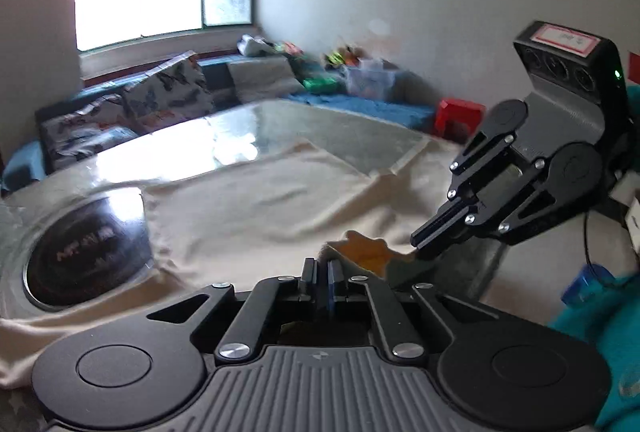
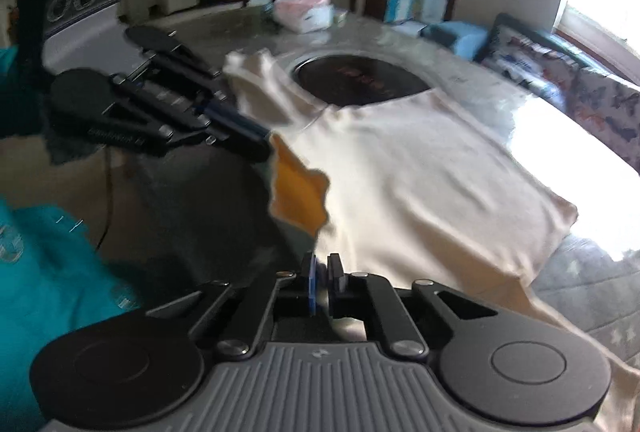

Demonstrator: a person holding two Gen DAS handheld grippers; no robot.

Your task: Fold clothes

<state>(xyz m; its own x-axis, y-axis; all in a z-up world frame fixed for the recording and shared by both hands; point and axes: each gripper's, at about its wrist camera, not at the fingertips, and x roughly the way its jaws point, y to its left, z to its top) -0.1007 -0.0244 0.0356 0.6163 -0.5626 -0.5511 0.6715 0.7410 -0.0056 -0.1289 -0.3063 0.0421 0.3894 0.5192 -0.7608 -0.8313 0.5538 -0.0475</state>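
A cream shirt with an orange patch lies spread over the glass table; it also shows in the right wrist view, with the patch at its lifted near edge. My left gripper is shut on the shirt's near edge; it also shows in the right wrist view. My right gripper is shut on the same edge close beside it, and it shows in the left wrist view. Both hold the edge above the table.
The glass table has a round black hotplate set in it, partly under the shirt. A tissue pack lies at its far side. A sofa with patterned cushions stands beyond. My teal sleeve is near.
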